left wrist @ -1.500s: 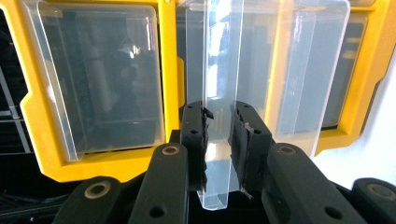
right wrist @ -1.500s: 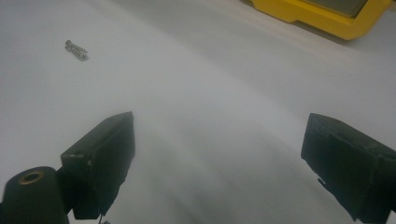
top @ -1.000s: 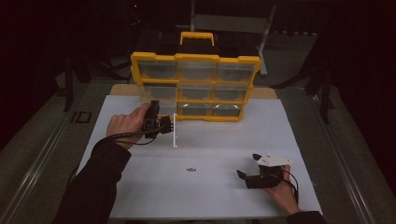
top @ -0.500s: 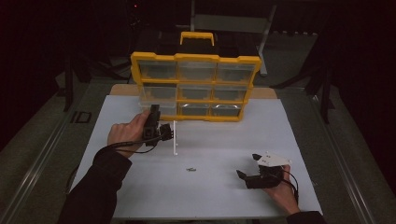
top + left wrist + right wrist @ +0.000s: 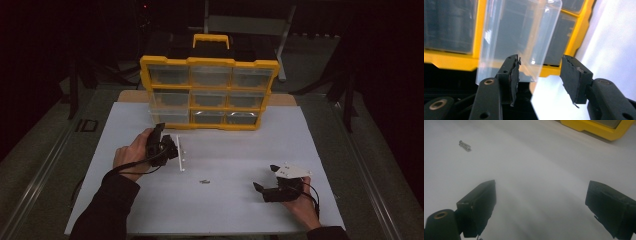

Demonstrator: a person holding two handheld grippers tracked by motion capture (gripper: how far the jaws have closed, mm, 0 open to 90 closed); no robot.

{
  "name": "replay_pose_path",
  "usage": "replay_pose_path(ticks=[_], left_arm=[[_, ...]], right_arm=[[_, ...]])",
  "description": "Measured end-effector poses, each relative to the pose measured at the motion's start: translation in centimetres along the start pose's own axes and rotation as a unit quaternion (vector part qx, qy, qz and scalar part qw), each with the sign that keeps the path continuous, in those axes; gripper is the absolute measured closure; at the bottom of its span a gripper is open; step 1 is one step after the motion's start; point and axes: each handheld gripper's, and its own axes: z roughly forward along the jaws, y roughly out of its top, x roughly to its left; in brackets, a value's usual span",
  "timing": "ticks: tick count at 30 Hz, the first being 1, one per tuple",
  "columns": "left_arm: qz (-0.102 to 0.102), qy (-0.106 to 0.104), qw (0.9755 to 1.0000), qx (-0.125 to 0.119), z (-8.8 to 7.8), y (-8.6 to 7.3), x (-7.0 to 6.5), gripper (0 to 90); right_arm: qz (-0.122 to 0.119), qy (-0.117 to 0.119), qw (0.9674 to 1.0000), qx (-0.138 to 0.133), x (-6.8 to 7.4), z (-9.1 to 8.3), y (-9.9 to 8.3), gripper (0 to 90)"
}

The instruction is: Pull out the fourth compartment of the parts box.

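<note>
One clear plastic drawer is seen just ahead of the left gripper, whose jaws have just been opening and apparently no longer pinch it, its long axis pointing toward the yellow organizer.

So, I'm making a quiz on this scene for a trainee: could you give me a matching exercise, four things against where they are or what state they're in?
Things:
1. yellow organizer
2. clear drawer
3. small screw
4. right gripper

Places or states:
A. lies alone on the white mat, between the two hands
B. stands upright at the far edge of the mat
C. open, nothing between its jaws
D. transparent, set down just ahead of the left gripper

Pairs: 1-B, 2-D, 3-A, 4-C
</note>
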Motion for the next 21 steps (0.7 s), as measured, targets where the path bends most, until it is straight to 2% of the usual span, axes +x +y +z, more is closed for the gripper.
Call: replay_pose_path(ticks=[4, 5, 8, 10, 12, 15, 16, 19, 20, 21], left_arm=[[-0.039, -0.023, 0.9989, -0.005, -0.4, -0.5, -0.4, 44.7], [-0.039, -0.023, 0.9989, -0.005, -0.4, -0.5, -0.4, 43.7], [-0.076, -0.042, 0.9962, -0.006, -0.6, -1.1, -0.9, 39.1], [-0.103, -0.058, 0.9930, -0.009, -0.6, -1.4, -1.1, 37.6], [-0.132, -0.076, 0.9882, -0.013, -0.6, -1.8, -1.3, 35.7], [-0.174, -0.104, 0.9791, -0.018, -0.7, -2.4, -1.5, 33.6], [-0.187, -0.111, 0.9759, -0.020, -0.8, -2.6, -1.6, 32.1], [-0.216, -0.122, 0.9686, -0.016, -0.9, -3.2, -1.7, 26.9], [-0.227, -0.128, 0.9652, -0.016, -0.9, -3.5, -1.7, 25.9], [-0.243, -0.136, 0.9604, -0.018, -0.9, -3.7, -1.6, 25.3]], right_arm=[[0.001, 0.000, 1.0000, 0.002, 0.0, 0.0, 0.0, 10.0], [0.001, 0.000, 1.0000, 0.002, 0.0, 0.0, 0.0, 10.0], [0.001, 0.001, 1.0000, 0.001, 0.0, 0.0, 0.0, 10.0], [0.001, 0.001, 1.0000, 0.002, 0.0, 0.0, 0.0, 10.0], [0.000, 0.000, 1.0000, 0.001, 0.0, 0.0, 0.0, 10.0], [0.000, 0.000, 1.0000, 0.002, 0.0, 0.0, 0.0, 10.0], [0.001, 0.000, 1.0000, 0.002, 0.0, 0.0, 0.0, 10.0], [0.001, 0.001, 1.0000, 0.002, 0.0, 0.0, 0.0, 10.0], [0.002, 0.000, 1.0000, 0.002, 0.0, 0.0, 0.0, 10.0], [0.002, 0.000, 1.0000, 0.002, 0.0, 0.0, 0.0, 10.0]])
